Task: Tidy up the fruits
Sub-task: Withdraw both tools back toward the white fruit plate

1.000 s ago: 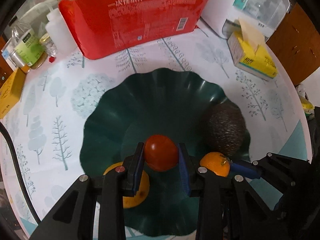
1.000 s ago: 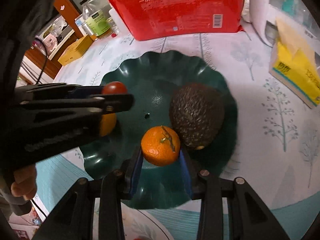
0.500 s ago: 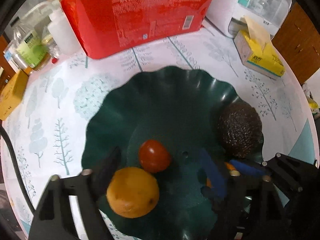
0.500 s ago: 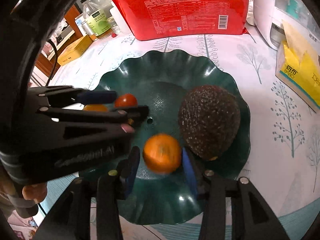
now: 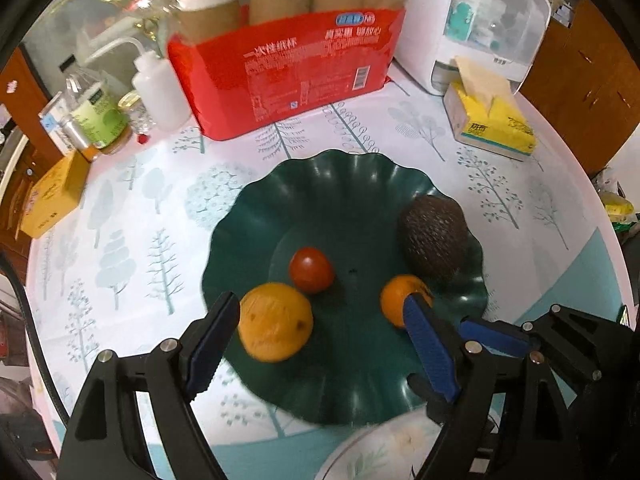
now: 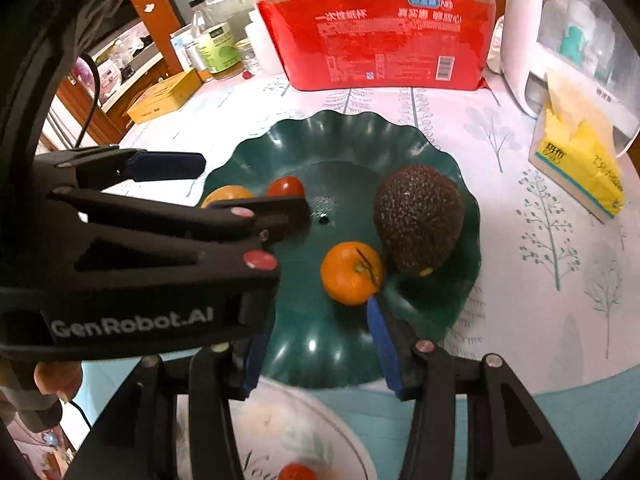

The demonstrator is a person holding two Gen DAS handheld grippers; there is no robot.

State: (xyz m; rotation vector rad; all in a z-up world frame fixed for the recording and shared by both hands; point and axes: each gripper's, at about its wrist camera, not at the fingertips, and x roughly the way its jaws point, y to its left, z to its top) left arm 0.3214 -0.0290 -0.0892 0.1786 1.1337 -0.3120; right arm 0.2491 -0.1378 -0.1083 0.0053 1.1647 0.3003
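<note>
A dark green wavy-edged plate (image 5: 320,200) (image 6: 340,148) holds a red tomato (image 5: 311,269) (image 6: 285,187), a yellow-orange fruit (image 5: 275,322) (image 6: 226,193), a small orange mandarin (image 5: 400,298) (image 6: 352,278) and a dark avocado (image 5: 434,238) (image 6: 418,218). My left gripper (image 5: 320,328) is open and empty, pulled back above the plate's near side. My right gripper (image 6: 316,336) is open and empty, just behind the mandarin. The left gripper (image 6: 152,216) crosses the right wrist view.
A white floral plate (image 6: 280,432) (image 5: 384,448) with a red fruit (image 6: 296,473) lies at the near edge. A red paper-cup pack (image 5: 288,64), bottles (image 5: 100,116), a yellow box (image 5: 52,196), a tissue box (image 5: 492,124) and a white appliance (image 5: 480,20) stand behind.
Both grippers opened, released the tomato and the mandarin onto the green plate, and drew back and up.
</note>
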